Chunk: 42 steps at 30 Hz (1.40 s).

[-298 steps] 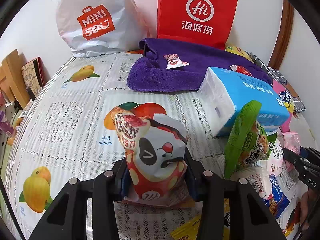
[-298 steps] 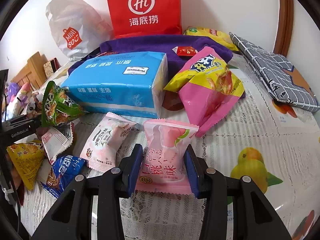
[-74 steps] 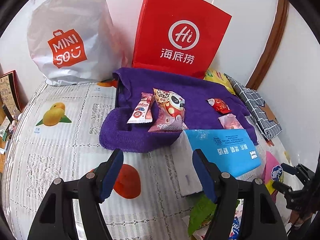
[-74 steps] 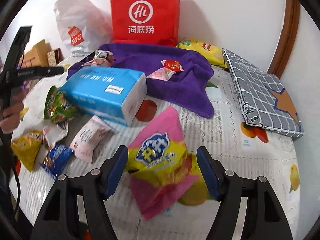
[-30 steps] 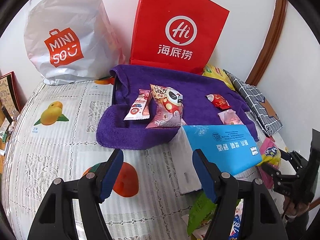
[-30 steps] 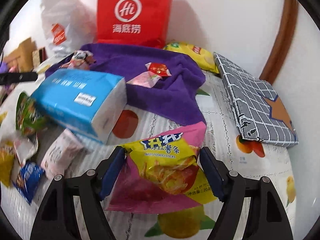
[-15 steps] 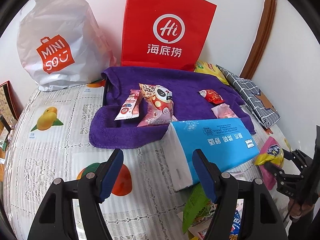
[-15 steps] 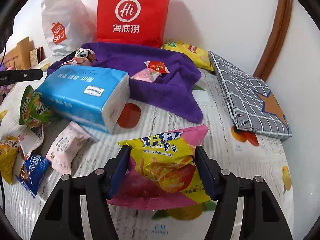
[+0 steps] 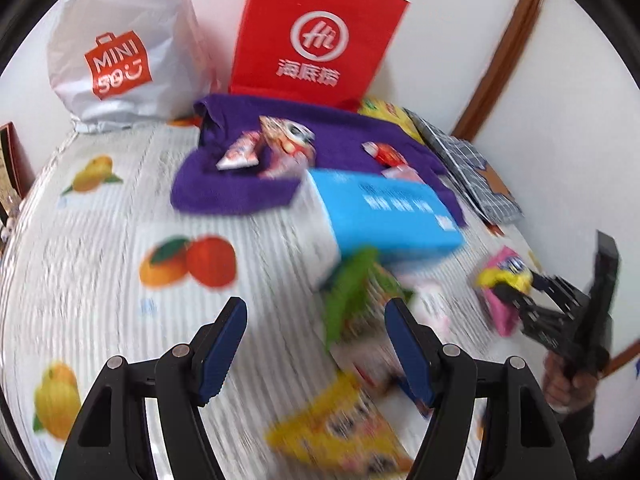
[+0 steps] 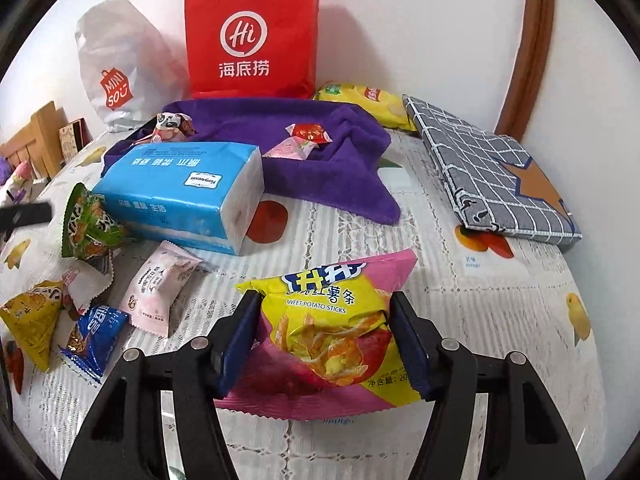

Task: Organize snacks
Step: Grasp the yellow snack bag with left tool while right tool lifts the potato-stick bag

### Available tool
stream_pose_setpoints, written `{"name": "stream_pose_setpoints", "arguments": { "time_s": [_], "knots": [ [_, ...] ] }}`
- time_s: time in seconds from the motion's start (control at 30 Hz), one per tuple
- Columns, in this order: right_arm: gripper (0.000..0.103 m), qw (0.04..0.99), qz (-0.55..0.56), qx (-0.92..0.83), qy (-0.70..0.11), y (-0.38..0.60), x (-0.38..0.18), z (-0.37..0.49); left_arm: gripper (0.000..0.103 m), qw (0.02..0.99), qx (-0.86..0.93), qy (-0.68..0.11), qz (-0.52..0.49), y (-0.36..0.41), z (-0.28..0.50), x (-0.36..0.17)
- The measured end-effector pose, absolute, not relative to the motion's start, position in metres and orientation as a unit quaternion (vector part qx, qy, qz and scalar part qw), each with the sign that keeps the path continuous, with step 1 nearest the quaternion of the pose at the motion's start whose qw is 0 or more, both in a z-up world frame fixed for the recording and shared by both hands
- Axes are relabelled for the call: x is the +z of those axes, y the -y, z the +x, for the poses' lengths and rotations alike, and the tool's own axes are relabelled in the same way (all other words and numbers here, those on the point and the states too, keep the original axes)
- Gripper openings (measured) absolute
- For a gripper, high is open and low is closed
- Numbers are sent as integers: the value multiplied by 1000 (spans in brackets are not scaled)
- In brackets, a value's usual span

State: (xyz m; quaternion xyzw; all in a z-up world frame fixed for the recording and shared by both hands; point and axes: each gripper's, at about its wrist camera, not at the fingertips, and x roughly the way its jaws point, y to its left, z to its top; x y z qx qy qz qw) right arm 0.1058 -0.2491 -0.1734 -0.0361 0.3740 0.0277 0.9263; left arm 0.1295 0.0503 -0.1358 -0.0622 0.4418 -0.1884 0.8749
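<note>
My right gripper (image 10: 324, 340) is shut on a pink and yellow sweet potato sticks bag (image 10: 332, 328), which also shows in the left wrist view (image 9: 502, 284). My left gripper (image 9: 316, 344) is open and empty, low over the table beside a green snack pack (image 9: 356, 296) and a yellow pack (image 9: 340, 436); this view is blurred. A purple towel (image 10: 304, 160) at the back holds a panda pack (image 10: 172, 124), a red candy (image 10: 308, 132) and a pink packet (image 10: 290, 148). Several small packs lie at the left, among them a pink one (image 10: 160, 284).
A blue tissue pack (image 10: 180, 192) lies in front of the towel. A red paper bag (image 10: 252, 36) and a white Miniso bag (image 10: 116, 68) stand against the wall. A grey checked cloth case (image 10: 488, 168) and a yellow chip bag (image 10: 368, 100) lie at the right.
My right gripper has closed on the sweet potato sticks bag. My left gripper has swung down and right toward the loose packs near the tissue pack, still open.
</note>
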Motion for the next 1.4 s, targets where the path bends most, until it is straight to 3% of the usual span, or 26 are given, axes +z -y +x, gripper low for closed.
{"name": "stream_pose_setpoints", "arguments": {
  "time_s": [0.37, 1.1, 1.27, 1.3, 1.4],
  "knots": [
    [64, 927, -24, 29, -372, 248, -172, 84, 73, 880, -154, -449, 6, -20, 69, -139],
    [64, 927, -27, 26, -373, 251, -176, 69, 73, 875, -76, -476, 41, -27, 66, -182],
    [64, 927, -26, 23, -372, 251, -176, 71, 65, 879, -92, -466, 33, -32, 66, -180],
    [64, 928, -25, 23, -372, 251, -176, 72, 52, 880, -97, -464, 26, -34, 66, -178],
    [64, 928, -26, 24, -370, 251, -175, 74, 50, 880, -105, -463, 7, -40, 69, -174]
  ]
}}
